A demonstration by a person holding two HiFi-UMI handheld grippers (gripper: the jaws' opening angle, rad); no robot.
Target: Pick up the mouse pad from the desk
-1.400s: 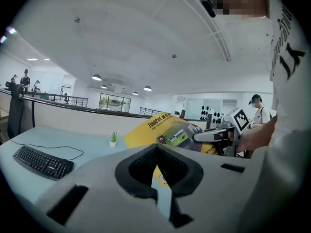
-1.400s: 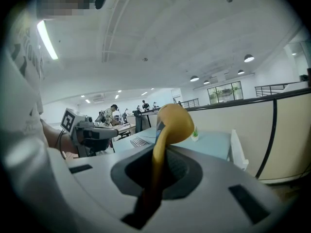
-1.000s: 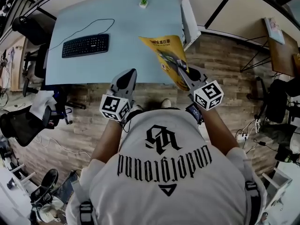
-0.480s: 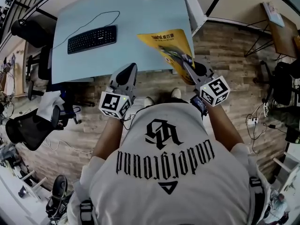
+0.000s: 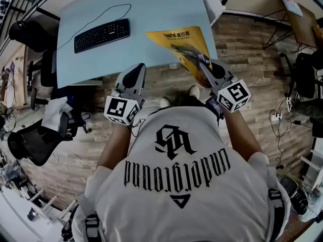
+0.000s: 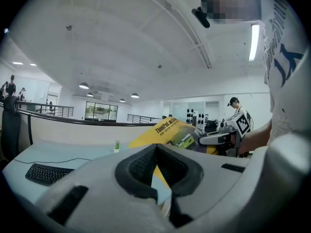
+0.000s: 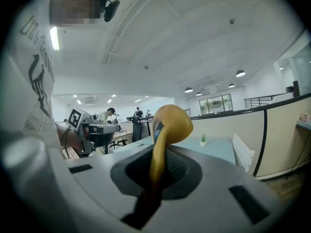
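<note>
Here, in the head view, the right gripper (image 5: 203, 64) has its jaws clamped on the near edge of the yellow mouse pad (image 5: 180, 45), which is lifted off the light blue surface (image 5: 151, 11) and tilts above its near right corner, partly over the wooden floor (image 5: 252, 49). The left gripper (image 5: 135, 72) hangs just off the surface's near edge, well apart from the keyboard (image 5: 102, 35).

In the left gripper view, the left gripper (image 6: 156, 152) has its jaws together on nothing (the pad shows beyond them, off to the right).

In the right gripper view, the right gripper (image 7: 159, 155) pinches the mouse pad (image 7: 170, 123) edge-on, its free end curling above the jaws
</note>
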